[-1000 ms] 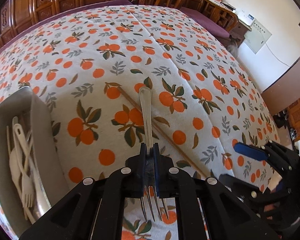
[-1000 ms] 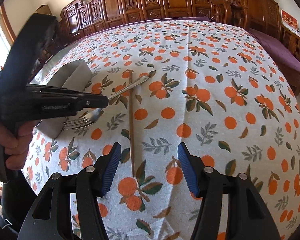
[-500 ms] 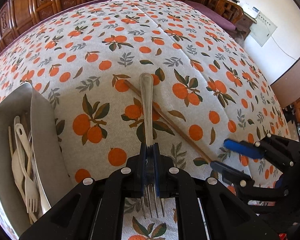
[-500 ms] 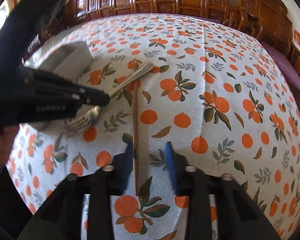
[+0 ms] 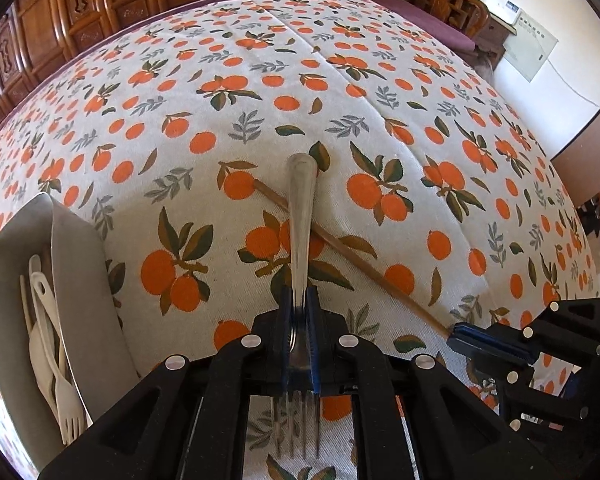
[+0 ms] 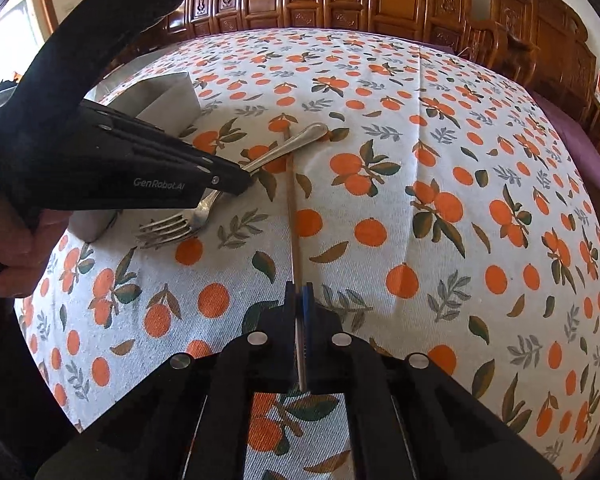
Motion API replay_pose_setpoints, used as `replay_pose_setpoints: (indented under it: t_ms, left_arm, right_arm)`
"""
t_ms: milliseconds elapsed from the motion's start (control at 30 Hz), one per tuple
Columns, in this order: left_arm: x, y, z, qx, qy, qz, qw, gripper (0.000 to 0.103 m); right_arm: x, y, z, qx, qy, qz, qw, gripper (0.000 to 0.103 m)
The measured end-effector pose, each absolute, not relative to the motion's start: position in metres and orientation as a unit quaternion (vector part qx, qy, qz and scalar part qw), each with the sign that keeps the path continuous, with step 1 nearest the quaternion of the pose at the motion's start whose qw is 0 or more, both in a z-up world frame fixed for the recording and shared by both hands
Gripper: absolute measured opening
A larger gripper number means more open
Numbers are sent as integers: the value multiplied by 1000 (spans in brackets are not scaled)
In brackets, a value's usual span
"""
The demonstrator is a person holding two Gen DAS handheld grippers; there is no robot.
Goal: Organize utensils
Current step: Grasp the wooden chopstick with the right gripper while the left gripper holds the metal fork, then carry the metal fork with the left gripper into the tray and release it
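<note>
Carved wooden cabinets ring the table (image 5: 260, 92), which wears a cloth printed with oranges. I have my left gripper (image 5: 299, 312) clamped tight on a metal fork (image 5: 300, 216) near its neck, tines toward the camera, handle crossing over the chopstick (image 6: 291, 200). My right gripper (image 6: 299, 304) has just closed its jaws and now pinches the near end of that wooden chopstick, which lies on the cloth. At the left, a grey tray (image 5: 84, 280) holds pale plastic utensils (image 5: 46, 328). A hand (image 6: 16, 248) grips the left tool.
</note>
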State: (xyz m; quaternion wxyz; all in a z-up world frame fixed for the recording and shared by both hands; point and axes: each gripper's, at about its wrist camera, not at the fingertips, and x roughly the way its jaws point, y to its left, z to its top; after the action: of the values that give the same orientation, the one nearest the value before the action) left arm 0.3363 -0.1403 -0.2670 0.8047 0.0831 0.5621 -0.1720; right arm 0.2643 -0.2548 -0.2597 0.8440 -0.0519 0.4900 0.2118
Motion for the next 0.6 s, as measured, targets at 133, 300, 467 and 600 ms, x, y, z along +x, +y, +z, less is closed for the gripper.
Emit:
replay_pose_setpoints:
  t_ms: [133, 300, 467, 600]
  left_arm:
    - [332, -136, -257, 82, 554, -173, 810, 6]
    - [322, -123, -234, 69, 539, -175, 821, 6]
    - [309, -108, -209, 60, 521, -177, 833, 6]
    - [301, -93, -194, 51, 510, -173, 841, 6]
  right_arm:
    - [263, -255, -258, -43, 488, 211, 846, 0]
    - [259, -253, -258, -43, 489, 211, 845, 0]
    - [254, -253, -247, -31, 481, 212, 850, 0]
    - [252, -251, -235, -32, 471, 213, 855, 0]
